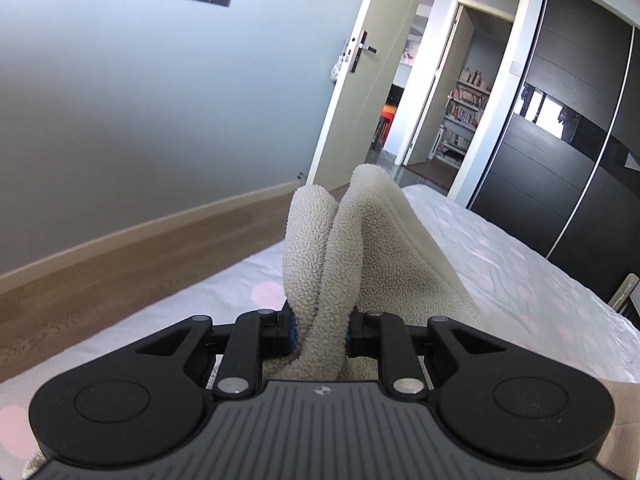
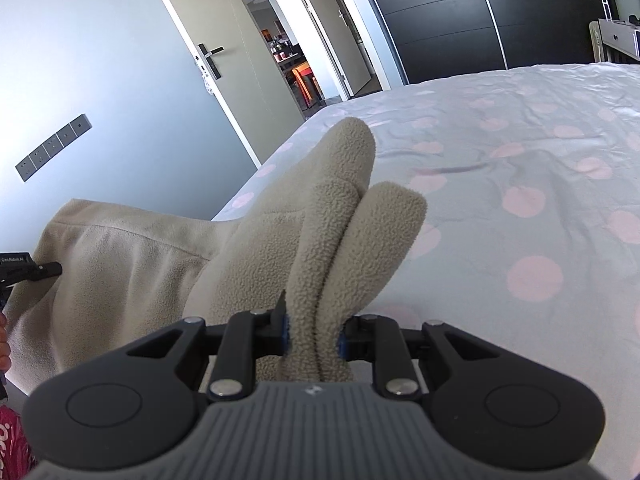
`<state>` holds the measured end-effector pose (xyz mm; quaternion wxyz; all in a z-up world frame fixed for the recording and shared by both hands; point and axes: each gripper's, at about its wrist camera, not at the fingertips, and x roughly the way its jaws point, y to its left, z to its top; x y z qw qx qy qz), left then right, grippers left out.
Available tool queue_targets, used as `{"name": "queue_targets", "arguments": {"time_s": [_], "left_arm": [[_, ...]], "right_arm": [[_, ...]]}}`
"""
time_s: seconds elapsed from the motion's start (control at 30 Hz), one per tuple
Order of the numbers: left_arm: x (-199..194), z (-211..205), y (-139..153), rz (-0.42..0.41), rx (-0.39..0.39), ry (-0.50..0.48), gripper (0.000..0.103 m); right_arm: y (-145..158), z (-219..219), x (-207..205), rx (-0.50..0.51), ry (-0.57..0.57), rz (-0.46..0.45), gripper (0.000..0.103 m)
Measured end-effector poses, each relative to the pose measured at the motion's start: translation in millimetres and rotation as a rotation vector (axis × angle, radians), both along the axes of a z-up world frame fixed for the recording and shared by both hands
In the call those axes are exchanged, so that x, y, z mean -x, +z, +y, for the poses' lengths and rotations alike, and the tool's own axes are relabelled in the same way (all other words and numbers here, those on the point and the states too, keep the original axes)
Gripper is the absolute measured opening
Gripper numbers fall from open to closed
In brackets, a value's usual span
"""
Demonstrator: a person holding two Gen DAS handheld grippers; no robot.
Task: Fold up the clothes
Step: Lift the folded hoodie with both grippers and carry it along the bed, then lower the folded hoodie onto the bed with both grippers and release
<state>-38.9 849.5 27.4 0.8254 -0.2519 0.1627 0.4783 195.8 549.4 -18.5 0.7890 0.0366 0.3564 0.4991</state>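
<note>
Where the left wrist view looks along its fingers, the left gripper (image 1: 320,330) pinches bunched cream fleece garment (image 1: 360,240) above the dotted bed sheet (image 1: 520,264), its fingertips hidden, while in the right wrist view the right gripper (image 2: 313,334) likewise clamps folded fleece, pads mostly buried.

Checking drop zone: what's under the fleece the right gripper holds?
Under the fleece, right gripper shut on it, lies the pink-dotted bed sheet, wrinkled. What lies beneath the draped part near the left gripper is covered.
</note>
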Motion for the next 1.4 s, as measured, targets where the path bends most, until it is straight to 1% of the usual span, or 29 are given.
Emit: {"name": "queue_targets", "arguments": {"time_s": [0.07, 0.17, 0.27, 0.3, 0.33, 0.37, 0.4, 0.43, 0.47, 0.53, 0.6, 0.67, 0.7, 0.73, 0.77, 0.8, 0.83, 0.9, 0.93, 0.97, 1.0, 1.03, 1.1, 1.17, 1.27, 1.3, 1.33, 1.37, 1.4], "left_arm": [[-5.5, 3.0, -5.7, 0.000, -0.017, 0.000, 0.018], [-11.4, 11.8, -23.8, 0.023, -0.004, 0.010, 0.018], [-16.0, 17.0, -49.7, 0.085, 0.025, 0.020, 0.021], [-15.5, 17.2, -55.4, 0.105, 0.030, 0.039, 0.024], [-15.1, 17.4, -61.1, 0.125, 0.035, 0.059, 0.026], [-13.5, 16.4, -65.2, 0.140, 0.030, 0.080, 0.028], [-9.1, 12.6, -65.7, 0.142, 0.001, 0.101, 0.029], [-4.5, 9.2, -65.9, 0.142, -0.023, 0.111, 0.029], [0.3, 7.4, -65.3, 0.135, -0.032, 0.094, 0.029], [11.0, 6.5, -66.1, 0.133, -0.005, 0.080, 0.030], [22.8, 4.8, -69.8, 0.148, 0.025, 0.077, 0.030], [35.0, 0.9, -75.4, 0.163, 0.038, 0.078, 0.033], [40.8, -1.7, -79.0, 0.171, 0.043, 0.065, 0.038], [46.4, -5.6, -82.4, 0.180, 0.047, 0.051, 0.038], [50.2, -7.2, -84.8, 0.192, 0.056, 0.029, 0.038], [54.2, -10.6, -87.2, 0.205, 0.066, 0.001, 0.036], [58.1, -16.6, -90.4, 0.218, 0.073, -0.018, 0.032], [66.1, -27.6, -98.7, 0.255, 0.099, -0.014, 0.031], [71.4, -32.4, -102.8, 0.264, 0.113, -0.003, 0.031], [79.6, -36.7, -106.4, 0.255, 0.126, 0.016, 0.031], [87.9, -39.9, -110.1, 0.242, 0.138, 0.036, 0.032], [96.5, -39.5, -114.4, 0.217, 0.156, 0.058, 0.040], [112.6, -32.0, -126.7, 0.136, 0.235, 0.104, 0.054], [129.2, -25.6, -140.9, 0.039, 0.323, 0.151, 0.054], [143.2, -17.3, -161.6, -0.070, 0.405, 0.208, 0.055], [147.8, -14.8, -168.6, -0.109, 0.430, 0.225, 0.057], [152.1, -12.5, -174.7, -0.156, 0.453, 0.243, 0.057], [156.3, -10.6, -179.8, -0.208, 0.475, 0.262, 0.057], [159.5, -9.2, -183.0, -0.251, 0.488, 0.273, 0.051]], "right_arm": [[-9.3, 9.6, -2.3, 0.007, -0.007, -0.013, 0.023], [-25.0, 23.7, -6.8, 0.026, -0.021, -0.039, 0.023], [-42.6, 35.6, -8.6, 0.077, -0.034, -0.066, 0.025], [-47.9, 38.7, -8.7, 0.099, -0.040, -0.077, 0.030], [-52.5, 40.8, -8.4, 0.124, -0.050, -0.091, 0.039], [-56.1, 40.6, -8.7, 0.140, -0.062, -0.102, 0.042], [-58.5, 37.7, -9.7, 0.143, -0.076, -0.107, 0.051], [-60.8, 34.8, -10.8, 0.147, -0.090, -0.113, 0.054], [-62.6, 31.1, -12.7, 0.150, -0.104, -0.118, 0.055], [-62.3, 21.4, -16.0, 0.144, -0.111, -0.134, 0.064], [-59.8, 10.9, -18.0, 0.132, -0.092, -0.130, 0.067], [-55.7, -2.2, -19.2, 0.110, -0.069, -0.097, 0.068], [-53.9, -8.9, -18.7, 0.100, -0.055, -0.079, 0.068], [-52.5, -16.3, -16.2, 0.091, -0.034, -0.061, 0.067], [-51.3, -23.0, -12.4, 0.086, -0.009, -0.047, 0.066], [-51.0, -28.8, -6.9, 0.086, 0.014, -0.042, 0.062], [-51.6, -34.7, 0.1, 0.089, 0.036, -0.043, 0.056], [-57.5, -43.9, 12.1, 0.114, 0.064, -0.032, 0.056], [-62.4, -48.3, 16.1, 0.128, 0.064, -0.019, 0.062], [-68.6, -52.9, 18.2, 0.138, 0.050, -0.001, 0.067], [-75.1, -57.4, 19.2, 0.142, 0.037, 0.022, 0.075], [-82.7, -61.0, 18.3, 0.143, 0.026, 0.053, 0.074], [-99.5, -65.0, 13.5, 0.154, 0.003, 0.142, 0.074], [-116.0, -67.1, 8.6, 0.153, -0.014, 0.251, 0.074], [-134.8, -65.2, 2.9, 0.138, -0.043, 0.383, 0.073], [-137.7, -63.5, 2.8, 0.133, -0.045, 0.402, 0.069], [-138.7, -61.2, 4.0, 0.128, -0.045, 0.406, 0.057], [-139.3, -58.4, 5.4, 0.122, -0.034, 0.414, 0.049], [-138.3, -55.2, 7.8, 0.122, -0.021, 0.415, 0.040]]}}
